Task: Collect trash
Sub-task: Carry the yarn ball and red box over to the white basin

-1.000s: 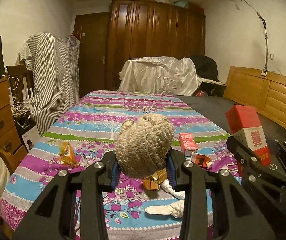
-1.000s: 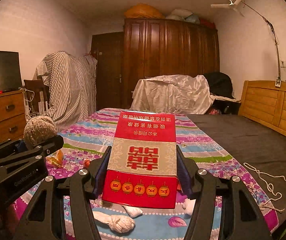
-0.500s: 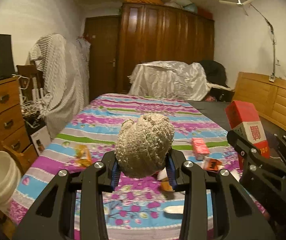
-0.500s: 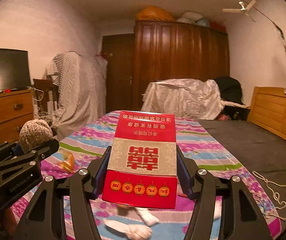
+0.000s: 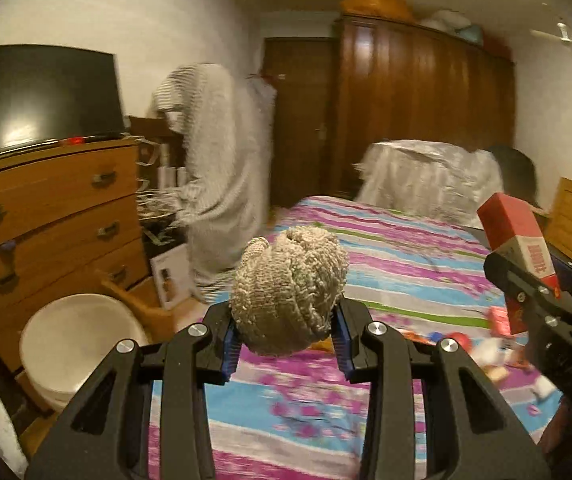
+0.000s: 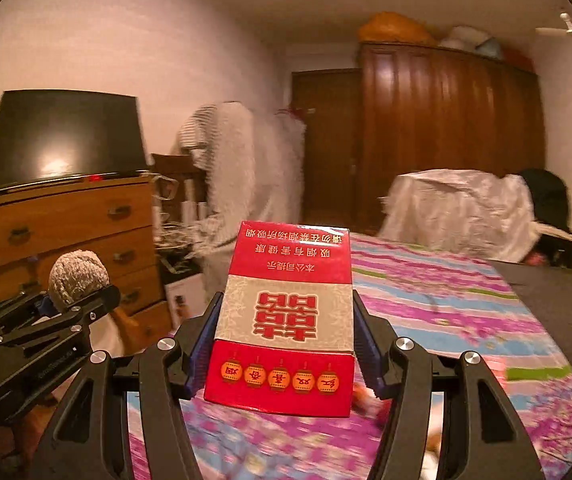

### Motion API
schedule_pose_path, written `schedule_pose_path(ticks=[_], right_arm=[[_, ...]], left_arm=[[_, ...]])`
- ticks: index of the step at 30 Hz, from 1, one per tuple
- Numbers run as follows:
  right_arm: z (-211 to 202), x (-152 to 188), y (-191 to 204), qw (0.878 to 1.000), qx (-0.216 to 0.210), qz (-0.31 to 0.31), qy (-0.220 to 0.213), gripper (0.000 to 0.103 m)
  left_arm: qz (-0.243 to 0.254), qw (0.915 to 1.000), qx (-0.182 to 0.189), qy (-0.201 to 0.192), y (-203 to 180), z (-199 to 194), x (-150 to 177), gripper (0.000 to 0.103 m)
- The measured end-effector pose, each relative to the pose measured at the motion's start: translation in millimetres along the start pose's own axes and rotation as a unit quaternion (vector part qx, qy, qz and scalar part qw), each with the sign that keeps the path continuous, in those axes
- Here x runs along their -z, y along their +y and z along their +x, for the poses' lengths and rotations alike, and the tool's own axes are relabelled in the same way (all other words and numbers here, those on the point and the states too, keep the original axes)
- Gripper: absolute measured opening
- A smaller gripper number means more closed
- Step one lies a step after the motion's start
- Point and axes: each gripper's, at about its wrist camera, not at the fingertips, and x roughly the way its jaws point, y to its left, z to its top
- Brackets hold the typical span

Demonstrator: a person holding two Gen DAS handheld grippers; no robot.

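My left gripper [image 5: 286,336] is shut on a beige knitted ball of cloth [image 5: 288,288] and holds it above the bed's left edge. My right gripper [image 6: 284,344] is shut on a red and grey cigarette carton [image 6: 286,316], held upright above the bed. The carton [image 5: 520,240] and right gripper show at the right of the left wrist view; the cloth ball [image 6: 78,274] shows at the left of the right wrist view. A white bucket [image 5: 74,344] stands on the floor, lower left of the cloth ball. Small blurred trash pieces [image 5: 498,344] lie on the bedspread.
A striped floral bedspread [image 5: 406,264] covers the bed. A wooden dresser [image 5: 46,216] with a dark TV [image 5: 42,92] stands to the left. Covered hanging clothes [image 5: 214,168], a dark wardrobe [image 5: 418,108] and a sheet-covered heap [image 5: 426,176] stand at the back.
Both grippers have swung left with their loads; the dresser, TV and white bucket have come further into view. The trash on the bed has shifted right. Grips are unchanged.
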Motion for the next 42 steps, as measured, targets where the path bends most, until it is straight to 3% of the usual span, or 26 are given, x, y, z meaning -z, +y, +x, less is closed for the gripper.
schedule_pose_path(ticks=[13,21,26,34,42], right_arm=[[97.1,-43.3,181.4,0.989,-0.134,-0.045,0.046,0.061],[170.5,-65.4,296.7,0.969,-0.204,-0.086,0.106,0.061],[228.4,-71.7,363.6,0.947,-0.243,-0.106,0.180,0.061],[316.2,-55.0,417.9,0.903,-0.267,-0.124,0.312,0.061],[343.4,-22.9,425.3,0.883,-0.274,-0.128,0.360,0.061]], left_arm=[[-0.055,0.9917,-0.114,0.025,138.4,1.9,-17.2,0.036],[-0.072,0.9836,-0.153,0.063,210.2,9.8,-21.1,0.036],[-0.084,0.9780,-0.158,0.107,251.9,30.9,-21.4,0.037],[-0.098,0.9673,-0.149,0.181,298.0,78.1,-4.2,0.037],[-0.114,0.9591,-0.148,0.213,325.4,100.8,11.1,0.037]])
